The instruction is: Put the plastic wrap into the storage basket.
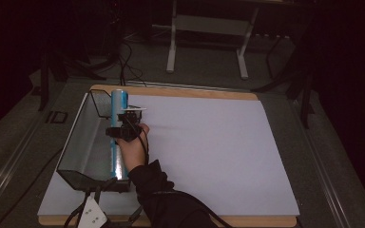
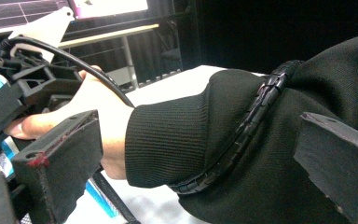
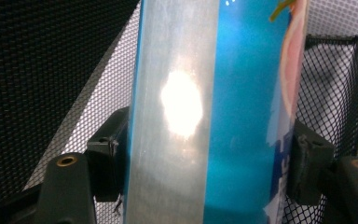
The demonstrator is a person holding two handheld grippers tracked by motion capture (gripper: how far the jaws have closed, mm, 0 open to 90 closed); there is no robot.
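A tall blue and silver can (image 1: 119,102) lies lengthwise along the right rim of a black mesh basket (image 1: 83,142) at the table's left. My right gripper (image 1: 121,124) is shut on it, held by a hand in a black sleeve. In the right gripper view the can (image 3: 214,116) sits between the two jaws of my right gripper (image 3: 209,163), both pads touching it, with the mesh basket (image 3: 37,70) behind. My left gripper (image 1: 92,216) rests at the front left table edge. In its own view my left gripper (image 2: 198,158) stands open, looking at the sleeve (image 2: 191,135).
A white sheet (image 1: 209,142) covers the wooden board, bare to the right of the basket. Beyond the table's far edge are a white table frame (image 1: 209,28) and dark stands on the floor. A ribbed black cable (image 2: 247,126) runs along the sleeve.
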